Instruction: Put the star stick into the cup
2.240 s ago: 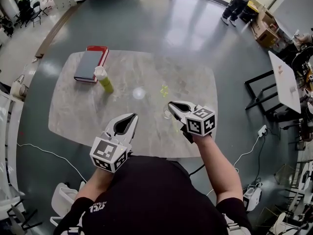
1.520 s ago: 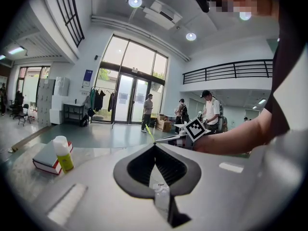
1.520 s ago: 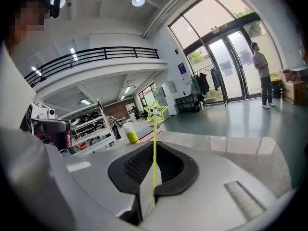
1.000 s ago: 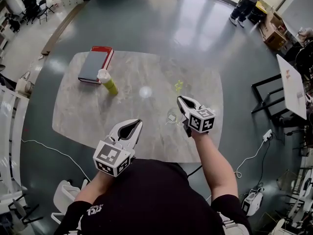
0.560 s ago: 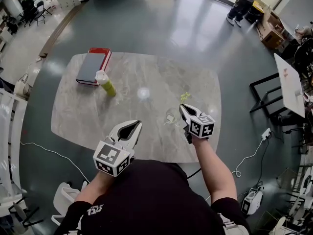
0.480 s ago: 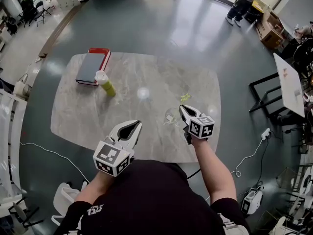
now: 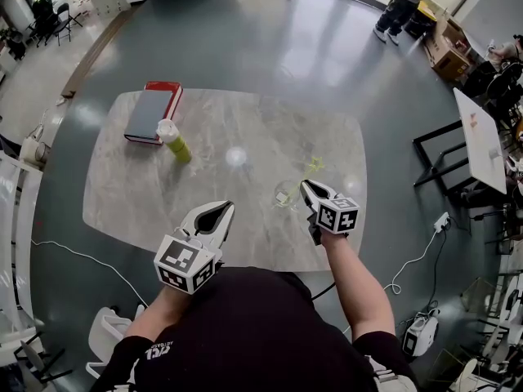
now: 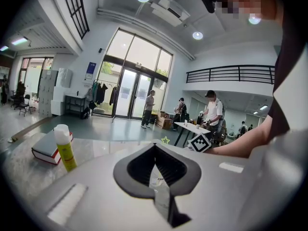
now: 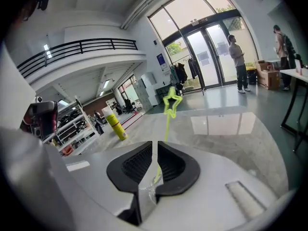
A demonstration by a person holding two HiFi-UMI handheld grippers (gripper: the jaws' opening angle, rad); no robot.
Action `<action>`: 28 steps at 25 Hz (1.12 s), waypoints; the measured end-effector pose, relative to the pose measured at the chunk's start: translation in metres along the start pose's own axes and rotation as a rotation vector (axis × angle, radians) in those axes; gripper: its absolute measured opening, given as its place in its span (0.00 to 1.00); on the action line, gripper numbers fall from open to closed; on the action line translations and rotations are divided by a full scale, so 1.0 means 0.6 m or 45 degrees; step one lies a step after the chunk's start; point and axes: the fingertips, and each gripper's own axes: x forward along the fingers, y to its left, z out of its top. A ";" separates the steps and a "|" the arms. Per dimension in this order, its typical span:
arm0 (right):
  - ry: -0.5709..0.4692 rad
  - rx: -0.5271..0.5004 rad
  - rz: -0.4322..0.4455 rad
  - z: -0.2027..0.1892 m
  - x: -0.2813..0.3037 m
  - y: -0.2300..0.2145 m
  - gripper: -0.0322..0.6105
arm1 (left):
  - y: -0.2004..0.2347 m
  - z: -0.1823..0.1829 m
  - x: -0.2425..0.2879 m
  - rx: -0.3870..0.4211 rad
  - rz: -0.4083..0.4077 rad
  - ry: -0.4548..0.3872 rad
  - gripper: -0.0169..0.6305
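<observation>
A thin yellow-green star stick [image 7: 314,167] leans up and to the right, its star above my right gripper [image 7: 305,186]. In the right gripper view the stick [image 9: 170,101] runs down through the narrow gap between the jaws of the gripper [image 9: 154,146]. Those jaws are opening, and a sliver of light shows beside the stick. A clear cup [image 7: 284,195] stands on the marble table [image 7: 163,186] just left of the right jaw tips. My left gripper [image 7: 222,207] hovers over the table's near edge, shut with nothing in it [image 8: 154,147].
A yellow bottle [image 7: 173,140] with a white cap stands beside a grey and red book [image 7: 151,111] at the table's far left. A white side table [image 7: 482,137] and a cable lie to the right. People stand far off by the doors [image 7: 400,2].
The right gripper has carried the star stick rightwards and nearer to me, ending beside the cup. The star now tilts further right. The left gripper has stayed put.
</observation>
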 end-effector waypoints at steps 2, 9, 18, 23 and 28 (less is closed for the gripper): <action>-0.003 0.026 -0.009 -0.004 -0.003 -0.003 0.13 | 0.003 0.000 0.000 -0.003 -0.004 0.002 0.03; -0.046 0.094 -0.035 -0.009 -0.018 -0.003 0.13 | 0.010 -0.010 0.003 -0.020 -0.029 0.013 0.03; -0.169 0.120 -0.088 0.012 -0.053 0.043 0.13 | 0.040 -0.009 -0.009 -0.024 -0.091 0.006 0.03; -0.254 0.110 -0.137 0.030 -0.081 0.093 0.13 | 0.062 0.001 -0.027 -0.016 -0.148 -0.026 0.03; -0.310 0.078 -0.187 0.054 -0.118 0.147 0.12 | 0.081 0.009 -0.047 0.004 -0.231 -0.046 0.03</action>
